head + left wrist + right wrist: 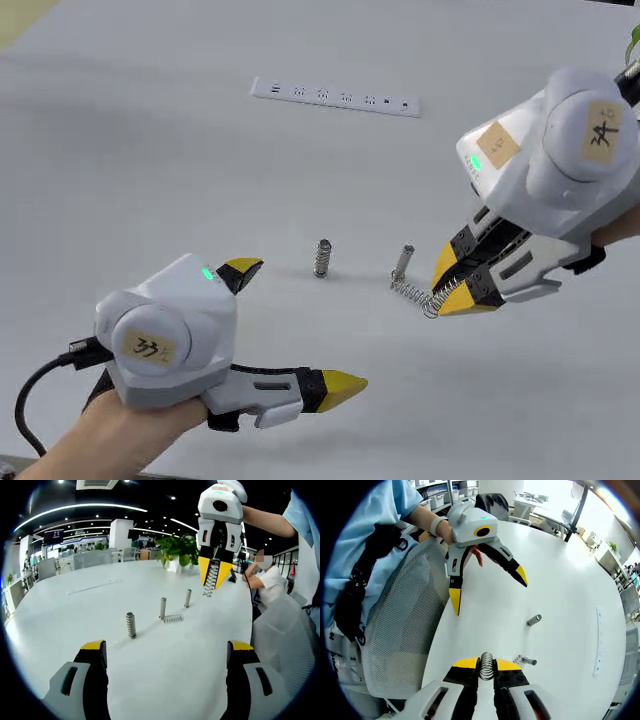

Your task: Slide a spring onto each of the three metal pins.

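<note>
The right tool [455, 285] was pinched on a held spring [486, 666]. Its yellow tips pressed against the coil's sides, and the coil's lower end stuck out past them. In the left gripper view this tool hung above the far side of the white tabletop [150, 180], clear of the surface. The left tool [295, 325] hovered low by the near edge, jaws spread wide with nothing between them.

The pins stood under and beside the right tool. In the left gripper view the nearest pin [131, 625] already wore its spring. The middle pin [163, 607] was bare, and a loose spring [173, 618] lay on its side at its foot. The far pin [187, 598] was bare too and stood closest beneath the held spring. A power strip [335, 97] lay well apart at the back.

One pin of three looked done, and the step in hand appeared to be threading the held spring onto the far pin. Doing it well would mean bringing the coil's open end squarely over the pin's top, with its axis in line with the upright pin. A tilted coil would likely catch on the rim or nudge the pin over. The squeeze should be light, since a hard one could flatten the bore. A slow descent, with release only after several turns had seated, seemed safest. The left tool was free to steady the pin.
</note>
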